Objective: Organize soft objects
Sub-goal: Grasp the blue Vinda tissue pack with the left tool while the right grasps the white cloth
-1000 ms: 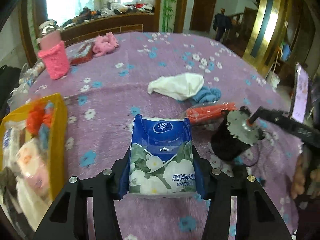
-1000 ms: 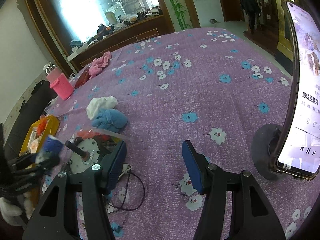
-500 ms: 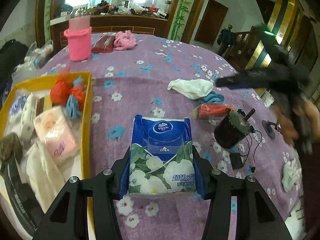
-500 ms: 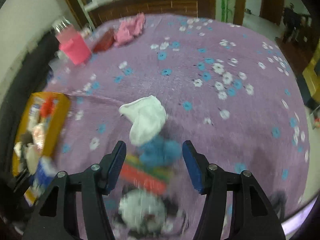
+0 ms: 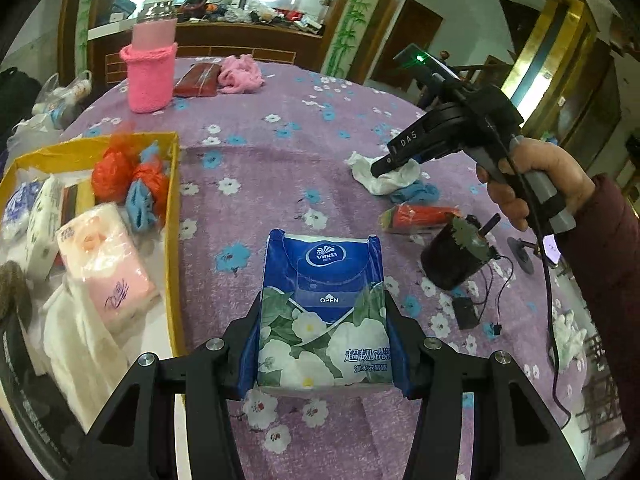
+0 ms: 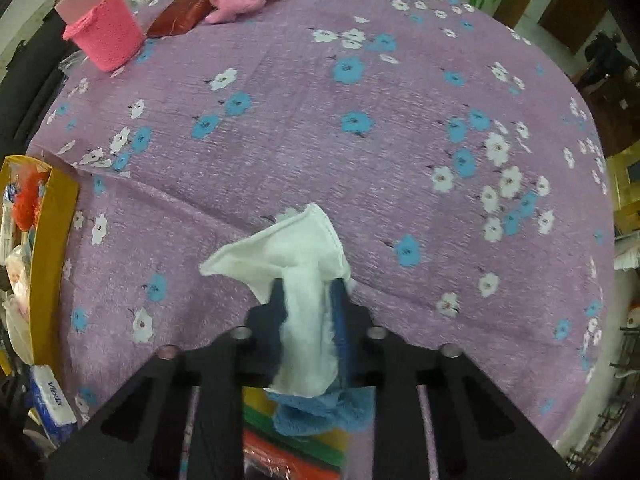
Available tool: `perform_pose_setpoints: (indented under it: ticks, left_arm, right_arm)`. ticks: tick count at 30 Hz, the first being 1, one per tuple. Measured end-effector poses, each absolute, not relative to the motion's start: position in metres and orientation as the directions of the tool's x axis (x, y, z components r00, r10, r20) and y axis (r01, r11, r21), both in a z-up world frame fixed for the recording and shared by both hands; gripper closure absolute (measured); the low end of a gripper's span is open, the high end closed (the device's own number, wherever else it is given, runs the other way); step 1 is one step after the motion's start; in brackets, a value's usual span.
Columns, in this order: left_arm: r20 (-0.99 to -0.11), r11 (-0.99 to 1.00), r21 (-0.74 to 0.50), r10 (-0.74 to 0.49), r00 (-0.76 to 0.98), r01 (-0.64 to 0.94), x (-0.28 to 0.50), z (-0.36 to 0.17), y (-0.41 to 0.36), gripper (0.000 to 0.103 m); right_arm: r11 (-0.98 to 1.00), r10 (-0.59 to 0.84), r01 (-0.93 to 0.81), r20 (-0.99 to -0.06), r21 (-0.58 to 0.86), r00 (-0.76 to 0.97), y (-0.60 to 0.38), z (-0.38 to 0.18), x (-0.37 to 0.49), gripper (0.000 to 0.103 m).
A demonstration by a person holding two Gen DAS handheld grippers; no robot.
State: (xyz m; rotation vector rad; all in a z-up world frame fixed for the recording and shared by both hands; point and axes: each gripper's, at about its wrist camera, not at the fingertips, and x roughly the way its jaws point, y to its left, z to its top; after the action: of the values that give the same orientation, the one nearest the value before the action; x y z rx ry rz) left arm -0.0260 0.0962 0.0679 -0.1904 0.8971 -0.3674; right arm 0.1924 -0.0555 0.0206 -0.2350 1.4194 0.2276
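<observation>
Firmly, the left gripper (image 5: 324, 344) has its jaws clamped on the blue tissue pack (image 5: 325, 312), held above the near part of the purple flowered counter (image 5: 260, 152), just right of the yellow box (image 5: 173, 216) of soft items. Farther right, the right gripper (image 6: 308, 316) has its jaws pinched together on the white cloth (image 6: 298, 264), which overlaps a blue cloth (image 6: 320, 414) below.
</observation>
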Motion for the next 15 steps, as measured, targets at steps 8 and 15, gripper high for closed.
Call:
perform_pose_setpoints:
  ticks: [8,15]
  left_arm:
    - [-0.718,0.912,-0.318,-0.410,0.562,0.260,-0.024,0.070,0.091,0.052]
    - [-0.708,0.903,-0.311,-0.429,0.561,0.298,-0.029,0.077,0.078,0.052]
  right_arm:
    - [0.973,0.092,-0.228,-0.959,0.029,0.270,-0.074,0.071,0.164,0.091]
    - [0.974,0.184,-0.199,-0.891,0.108,0.414,-0.078,0.141,0.096,0.091]
